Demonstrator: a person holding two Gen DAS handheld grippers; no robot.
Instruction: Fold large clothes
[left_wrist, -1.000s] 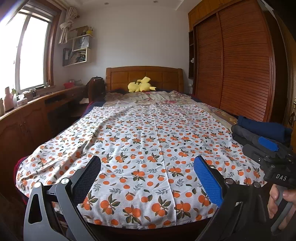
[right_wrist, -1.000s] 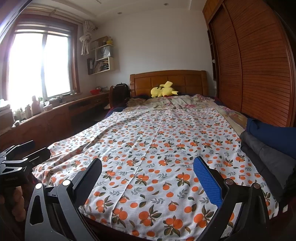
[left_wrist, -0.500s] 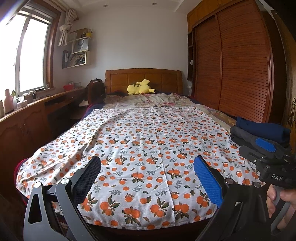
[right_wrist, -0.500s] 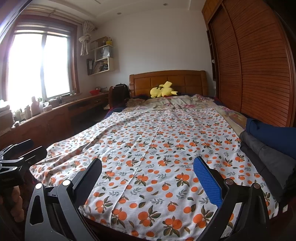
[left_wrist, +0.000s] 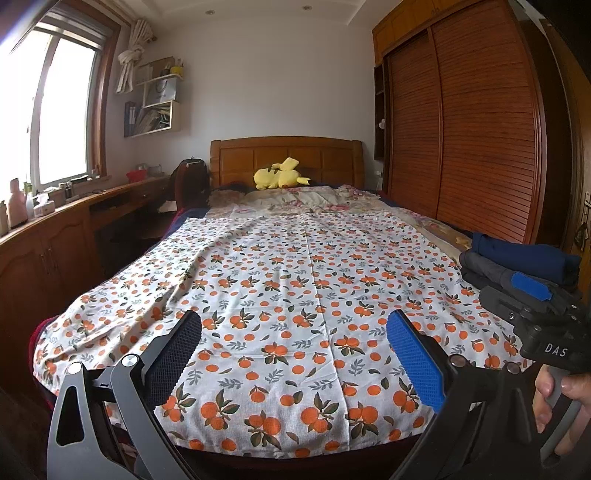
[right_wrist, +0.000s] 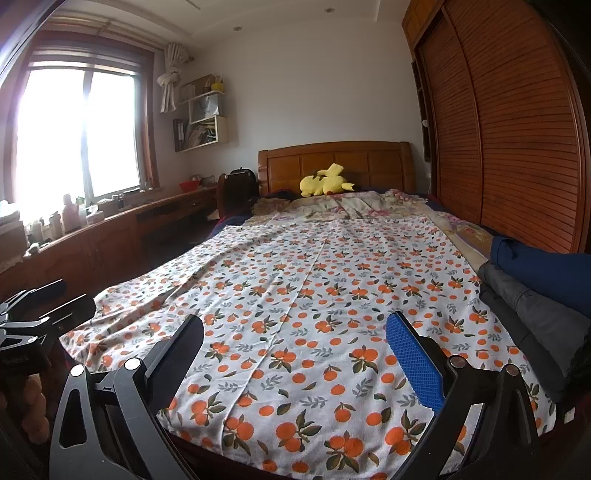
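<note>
Cloth: the orange-print cloth (left_wrist: 295, 295) lies spread flat over the bed (left_wrist: 284, 155), reaching its foot.
Left tongs (left_wrist: 295, 365): apart, gripping nothing, above the cloth's near edge.
Right tongs (right_wrist: 295, 365): apart, empty.
Folded clothes (right_wrist: 535, 288): stacked at the bed's right edge.

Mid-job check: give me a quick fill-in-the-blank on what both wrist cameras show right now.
1. The cloth spread flat over the bed is printed with ____.
2. Both the left gripper and the right gripper have their jaws ____, holding nothing.
3. The yellow plush toy lies against the wooden ____.
4. The folded dark clothes sit on the bed's ____ side.

Missing words: oranges; open; headboard; right
</note>
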